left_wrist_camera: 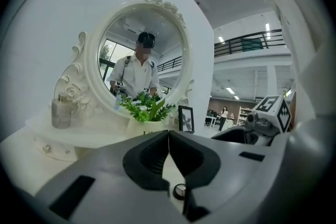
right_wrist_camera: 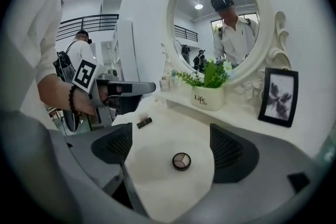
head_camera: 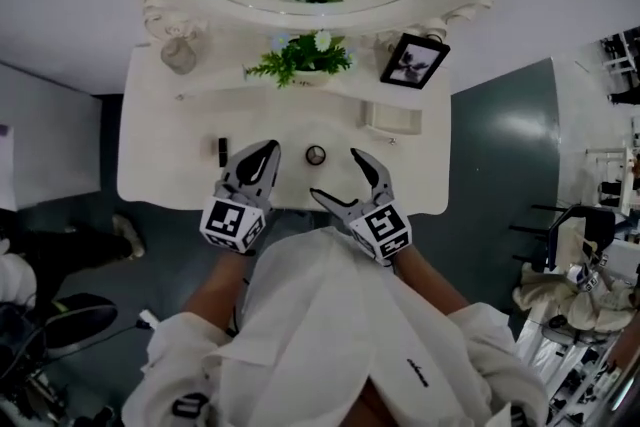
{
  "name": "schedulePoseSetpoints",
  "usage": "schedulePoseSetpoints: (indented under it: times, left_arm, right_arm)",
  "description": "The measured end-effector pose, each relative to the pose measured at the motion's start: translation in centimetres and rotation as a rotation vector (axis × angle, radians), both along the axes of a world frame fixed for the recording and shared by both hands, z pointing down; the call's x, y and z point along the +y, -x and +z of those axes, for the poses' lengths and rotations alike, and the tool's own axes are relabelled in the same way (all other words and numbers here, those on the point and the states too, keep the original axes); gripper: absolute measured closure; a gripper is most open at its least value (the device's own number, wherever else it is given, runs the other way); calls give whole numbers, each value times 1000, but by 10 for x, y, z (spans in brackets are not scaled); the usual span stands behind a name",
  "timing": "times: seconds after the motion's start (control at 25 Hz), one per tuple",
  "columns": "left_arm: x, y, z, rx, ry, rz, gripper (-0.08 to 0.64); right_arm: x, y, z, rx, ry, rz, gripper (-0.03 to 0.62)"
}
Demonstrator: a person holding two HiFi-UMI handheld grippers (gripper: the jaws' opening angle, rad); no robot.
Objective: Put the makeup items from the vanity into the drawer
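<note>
Two tools: we hold the right gripper (head_camera: 335, 174) spread, facing the compact (head_camera: 316, 155), likely to grasp it; the left gripper (head_camera: 268, 151) is pressed together, empty.

The only print that can be read is on the white pot (right_wrist_camera: 208, 98) under the green plant, in the right gripper view. It says "Life" in dark letters, with "Life" again in smaller letters just below. In the left gripper view the same pot shows only faint marks, too dim to read. The cube (head_camera: 232, 221) on the left gripper (head_camera: 268, 151) bears black-and-white square patterns, no letters. A small dark print on the person's shirt (head_camera: 418, 373) is too small to read.
</note>
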State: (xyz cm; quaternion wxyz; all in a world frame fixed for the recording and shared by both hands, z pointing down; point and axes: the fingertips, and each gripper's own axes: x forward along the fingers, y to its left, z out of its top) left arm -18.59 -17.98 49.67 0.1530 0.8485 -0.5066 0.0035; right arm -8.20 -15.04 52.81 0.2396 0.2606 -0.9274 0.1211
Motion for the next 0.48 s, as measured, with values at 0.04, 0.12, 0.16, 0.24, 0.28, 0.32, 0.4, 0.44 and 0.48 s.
schedulePoseSetpoints:
  times: [0.04,0.12,0.16,0.24,0.28,0.32,0.4,0.44,0.48]
  left_arm:
    - [-4,-2,6,4,12,9,534]
    - [-8,-8,16,11,33,26,534]
    - [-8,-11,22,13,43,32,534]
    - [-11,-18,35,16,66,38,534]
    - [-13,-19,42,16,80,37,534]
    - [-15,-21,49,16,94,35,534]
    - [-16,-25,60,17,118,30,534]
    - [-17,-27,65,15,130,27,534]
    - [-17,-29,69,13,140,24,534]
  right_arm:
    - [-3,2,9,13,15,-1,137]
    - [-7,4,26,41,41,-12,137]
    - [-9,4,34,56,51,-19,137]
    - [-14,5,51,86,70,-32,137]
    - [-18,6,58,98,80,-37,137]
    - [-20,7,64,106,89,-41,137]
    - [-24,8,72,117,103,-52,137]
    - [-25,9,76,123,107,-58,137]
    - [-26,9,81,130,110,-65,137]
